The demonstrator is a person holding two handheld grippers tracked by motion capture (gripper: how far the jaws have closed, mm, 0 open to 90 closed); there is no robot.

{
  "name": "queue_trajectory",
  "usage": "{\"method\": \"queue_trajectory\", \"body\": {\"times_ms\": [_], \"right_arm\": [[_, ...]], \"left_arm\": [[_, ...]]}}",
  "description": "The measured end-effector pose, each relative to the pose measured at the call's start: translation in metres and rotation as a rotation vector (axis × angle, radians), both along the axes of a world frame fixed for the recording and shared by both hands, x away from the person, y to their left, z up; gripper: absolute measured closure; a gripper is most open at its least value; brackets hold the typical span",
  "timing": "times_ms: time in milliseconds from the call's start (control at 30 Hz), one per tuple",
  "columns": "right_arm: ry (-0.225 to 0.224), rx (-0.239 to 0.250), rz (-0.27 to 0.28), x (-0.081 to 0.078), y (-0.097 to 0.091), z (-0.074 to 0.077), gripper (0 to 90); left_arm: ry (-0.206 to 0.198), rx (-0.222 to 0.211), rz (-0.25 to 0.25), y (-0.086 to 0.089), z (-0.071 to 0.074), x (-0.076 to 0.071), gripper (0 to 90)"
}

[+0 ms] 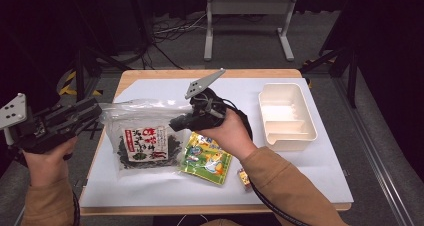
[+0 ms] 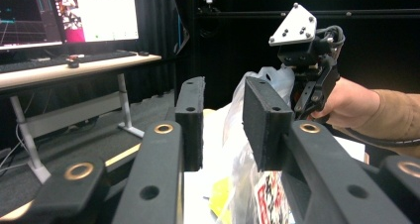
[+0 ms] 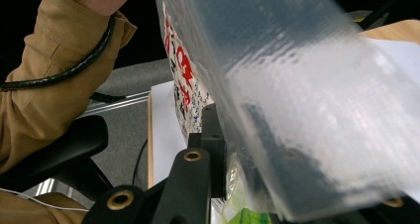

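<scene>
A clear bag of dark seaweed (image 1: 142, 141) with a red and white label is lifted over the white sheet at the table's left. My right gripper (image 1: 176, 122) is shut on its upper right edge. In the right gripper view the crinkled film (image 3: 297, 110) is clamped at the jaws of that gripper (image 3: 233, 135) and hides the far jaw. My left gripper (image 1: 92, 111) hovers at the bag's upper left corner, off the table's left edge. Its jaws (image 2: 223, 92) stand apart, with the bag's film (image 2: 233, 135) just beyond them and no pad pressing on it.
A yellow-green snack packet (image 1: 206, 158) lies under my right hand. A small packet (image 1: 243, 177) lies near the front edge. A white divided tray (image 1: 287, 117) stands at the right of the white sheet (image 1: 310, 171). A desk with monitors (image 2: 69, 16) stands beyond the table's left.
</scene>
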State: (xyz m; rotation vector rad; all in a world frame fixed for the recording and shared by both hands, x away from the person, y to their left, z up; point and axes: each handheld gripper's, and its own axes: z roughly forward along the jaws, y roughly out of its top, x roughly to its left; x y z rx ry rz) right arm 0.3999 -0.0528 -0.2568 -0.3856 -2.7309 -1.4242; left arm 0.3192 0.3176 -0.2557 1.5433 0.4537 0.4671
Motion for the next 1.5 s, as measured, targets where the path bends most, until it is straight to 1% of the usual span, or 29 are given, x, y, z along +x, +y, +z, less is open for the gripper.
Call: {"method": "queue_trajectory", "body": {"times_ms": [133, 333, 467, 533, 600, 700, 733, 767, 833, 900, 933, 1033, 1067, 1133, 1400, 1467, 1500], "right_arm": [[-0.019, -0.020, -0.030, -0.002, -0.013, 0.007, 83.3], [-0.046, -0.031, -0.077, -0.004, -0.036, 0.020, 83.4], [-0.062, -0.035, -0.110, -0.005, -0.051, 0.028, 83.3], [-0.070, -0.040, -0.129, -0.005, -0.059, 0.032, 83.3], [-0.071, -0.041, -0.138, -0.005, -0.063, 0.033, 83.3], [-0.076, -0.049, -0.165, -0.006, -0.075, 0.038, 83.3], [-0.085, -0.056, -0.183, -0.006, -0.083, 0.041, 83.3], [-0.085, -0.056, -0.183, -0.006, -0.083, 0.041, 83.3], [-0.091, -0.063, -0.199, -0.006, -0.089, 0.044, 83.4], [-0.096, -0.068, -0.221, -0.004, -0.098, 0.048, 83.4], [-0.099, -0.072, -0.227, -0.004, -0.101, 0.049, 83.4], [-0.102, -0.075, -0.241, -0.004, -0.106, 0.052, 83.4], [-0.108, -0.080, -0.260, -0.003, -0.113, 0.055, 83.4], [-0.110, -0.081, -0.268, -0.003, -0.117, 0.057, 83.3], [-0.134, -0.104, -0.343, -0.001, -0.144, 0.070, 83.3], [-0.141, -0.116, -0.358, 0.000, -0.151, 0.073, 83.3], [-0.146, -0.121, -0.368, 0.001, -0.155, 0.075, 83.3]], "left_arm": [[-0.003, 0.003, 0.004, -0.001, -0.001, 0.001, 63.6], [0.003, 0.017, -0.002, -0.008, -0.004, 0.006, 58.6], [0.009, 0.023, -0.002, -0.013, -0.008, 0.010, 57.1], [0.006, 0.035, 0.003, -0.017, -0.012, 0.014, 56.4], [0.013, 0.035, -0.002, -0.019, -0.014, 0.016, 55.8], [0.025, 0.042, -0.008, -0.023, -0.018, 0.021, 55.0], [0.032, 0.046, -0.012, -0.025, -0.020, 0.023, 54.5], [0.032, 0.046, -0.012, -0.025, -0.020, 0.023, 54.1], [0.036, 0.048, -0.013, -0.027, -0.022, 0.026, 53.7], [0.042, 0.053, -0.016, -0.028, -0.025, 0.029, 52.9], [0.046, 0.049, -0.016, -0.029, -0.026, 0.029, 52.5], [0.049, 0.051, -0.016, -0.029, -0.028, 0.031, 51.7], [0.050, 0.051, -0.016, -0.029, -0.029, 0.032, 51.2], [0.055, 0.051, -0.018, -0.030, -0.030, 0.034, 51.0], [0.059, 0.071, -0.028, -0.032, -0.038, 0.040, 47.6], [0.057, 0.081, -0.032, -0.032, -0.041, 0.042, 47.4], [0.058, 0.079, -0.034, -0.032, -0.042, 0.043, 47.0]]}}
